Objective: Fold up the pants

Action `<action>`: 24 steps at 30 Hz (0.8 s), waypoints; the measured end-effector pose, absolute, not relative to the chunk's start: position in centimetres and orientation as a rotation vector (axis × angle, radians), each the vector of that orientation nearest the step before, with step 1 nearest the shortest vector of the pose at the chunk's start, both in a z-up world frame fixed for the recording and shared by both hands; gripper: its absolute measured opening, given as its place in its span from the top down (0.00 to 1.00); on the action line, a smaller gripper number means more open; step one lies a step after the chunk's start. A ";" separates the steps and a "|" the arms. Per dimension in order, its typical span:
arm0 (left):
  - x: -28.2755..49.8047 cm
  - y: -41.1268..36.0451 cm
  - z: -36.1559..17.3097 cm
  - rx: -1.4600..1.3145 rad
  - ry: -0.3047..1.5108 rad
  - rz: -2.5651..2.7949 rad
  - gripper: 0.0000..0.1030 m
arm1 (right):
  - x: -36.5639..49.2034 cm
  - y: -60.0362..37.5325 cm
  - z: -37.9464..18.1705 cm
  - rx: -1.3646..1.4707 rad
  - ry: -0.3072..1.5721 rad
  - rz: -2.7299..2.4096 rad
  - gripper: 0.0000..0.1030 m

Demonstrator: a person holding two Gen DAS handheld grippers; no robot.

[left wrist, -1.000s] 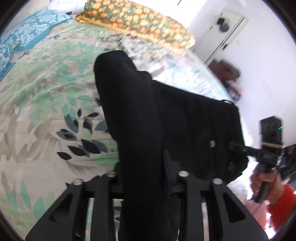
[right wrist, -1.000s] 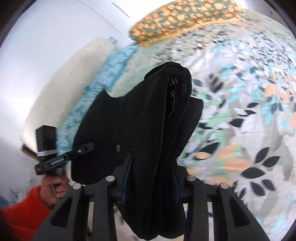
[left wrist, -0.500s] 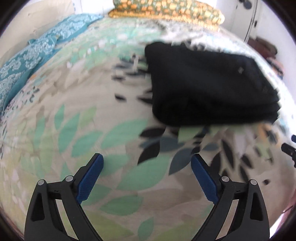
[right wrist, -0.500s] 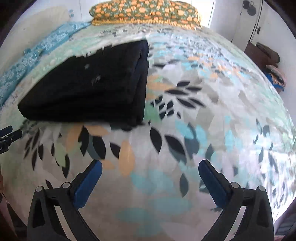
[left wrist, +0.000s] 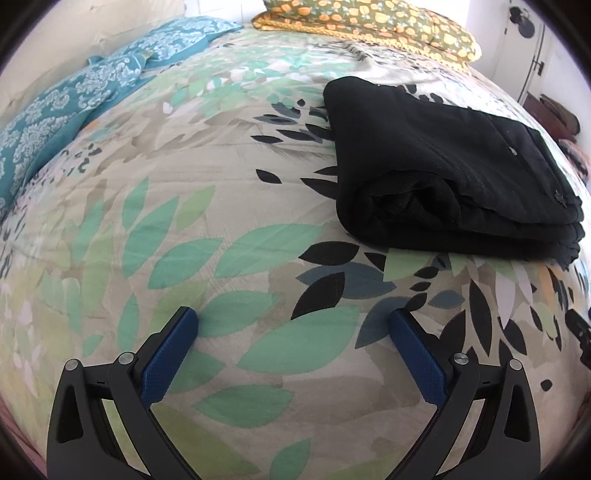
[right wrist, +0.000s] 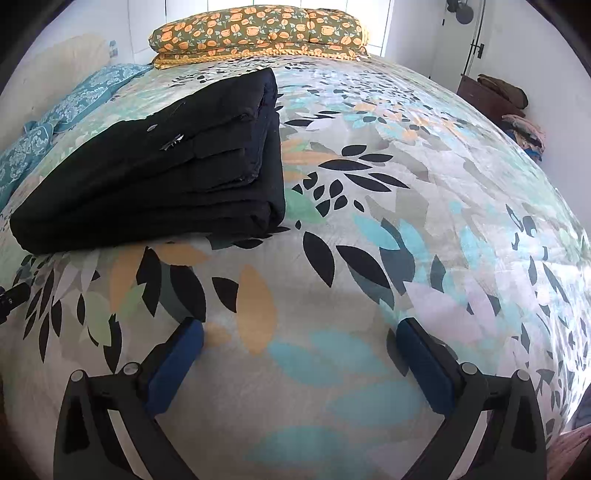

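The black pants [left wrist: 454, 177] lie folded in a thick flat stack on the leaf-print bedspread [left wrist: 207, 206]. In the right wrist view the pants [right wrist: 159, 173] sit at the upper left. My left gripper [left wrist: 293, 325] is open and empty, low over the bedspread, short of the stack and to its left. My right gripper [right wrist: 301, 332] is open and empty, short of the stack and to its right. A fingertip of the right gripper shows at the left view's right edge.
An orange-flowered pillow [right wrist: 258, 29] lies at the head of the bed. Teal patterned pillows [left wrist: 92, 85] lie along the left side. A dark cabinet with clothes [right wrist: 495, 96] stands by the right wall, next to a white door [right wrist: 461, 37].
A second ago both grippers were shut on the pants, holding them up. They have let go and pulled back. The pants now lie folded on the bed.
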State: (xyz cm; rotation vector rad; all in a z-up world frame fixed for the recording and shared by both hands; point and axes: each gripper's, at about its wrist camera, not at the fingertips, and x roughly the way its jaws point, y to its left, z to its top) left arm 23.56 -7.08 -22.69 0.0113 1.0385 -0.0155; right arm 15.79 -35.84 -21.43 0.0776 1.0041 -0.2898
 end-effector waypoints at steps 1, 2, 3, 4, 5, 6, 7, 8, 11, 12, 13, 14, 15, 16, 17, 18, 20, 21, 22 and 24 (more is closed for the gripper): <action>23.7 -7.0 -22.7 0.003 1.047 -0.013 0.00 | 15.7 -35.6 -21.6 0.078 1.011 -0.285 0.00; 23.8 -7.0 -22.7 0.000 1.055 -0.011 0.00 | 16.0 -35.9 -21.8 0.079 1.024 -0.278 0.00; 23.9 -7.0 -22.7 0.000 1.064 -0.011 0.00 | 16.1 -36.0 -21.7 0.086 1.035 -0.273 0.00; 24.0 -7.0 -22.7 -0.002 1.067 -0.012 0.00 | 16.3 -36.1 -21.8 0.097 1.046 -0.270 0.00; 24.3 -7.0 -22.8 -0.005 1.075 -0.013 0.00 | 16.5 -36.3 -21.9 0.106 1.054 -0.269 0.00; 24.5 -7.0 -22.8 -0.004 1.089 -0.011 0.00 | 16.7 -36.3 -21.7 0.107 1.066 -0.262 0.00; 24.5 -7.1 -22.7 0.000 1.099 -0.007 0.00 | 16.9 -36.4 -21.3 0.101 1.081 -0.259 0.00; 24.6 -7.2 -22.4 0.006 1.116 0.007 0.00 | 16.9 -36.2 -20.7 0.089 1.086 -0.271 0.00; 23.7 -7.4 -20.1 0.015 1.078 0.018 0.01 | 16.2 -34.9 -16.7 0.006 1.005 -0.307 0.00; 23.2 -7.5 -18.7 0.026 1.038 0.011 0.01 | 16.0 -34.4 -15.2 -0.017 0.982 -0.322 0.00; 22.7 -7.6 -17.2 0.036 1.005 0.002 0.01 | 15.7 -34.0 -13.6 -0.027 0.963 -0.335 0.00; 22.4 -7.7 -15.9 0.039 0.983 -0.008 0.01 | 15.5 -33.6 -11.9 -0.024 0.942 -0.335 0.00; 22.1 -7.8 -14.3 0.035 0.961 -0.020 0.01 | 15.3 -33.2 -10.5 -0.029 0.926 -0.335 0.00; 21.9 -7.9 -12.6 0.035 0.939 -0.027 0.01 | 15.1 -32.6 -8.9 -0.042 0.906 -0.335 0.00; 21.8 -8.0 -11.1 0.041 0.920 -0.033 0.01 | 14.9 -32.1 -7.5 -0.051 0.889 -0.333 0.00; 21.5 -8.2 -9.2 0.055 0.897 -0.042 0.01 | 14.7 -31.6 -6.0 -0.061 0.873 -0.329 0.00; 21.1 -8.8 -6.4 0.086 0.866 -0.069 0.01 | 14.3 -30.5 -3.4 -0.071 0.850 -0.321 0.00; 20.7 -9.2 -5.0 0.106 0.852 -0.085 0.01 | 14.0 -30.0 -2.2 -0.078 0.840 -0.320 0.00; 20.1 -9.5 -3.7 0.122 0.835 -0.103 0.01 | 13.8 -29.4 -1.1 -0.083 0.836 -0.320 0.00; 18.7 -10.2 -1.7 0.159 0.803 -0.093 0.01 | 13.0 -28.4 0.6 -0.080 0.835 -0.312 0.00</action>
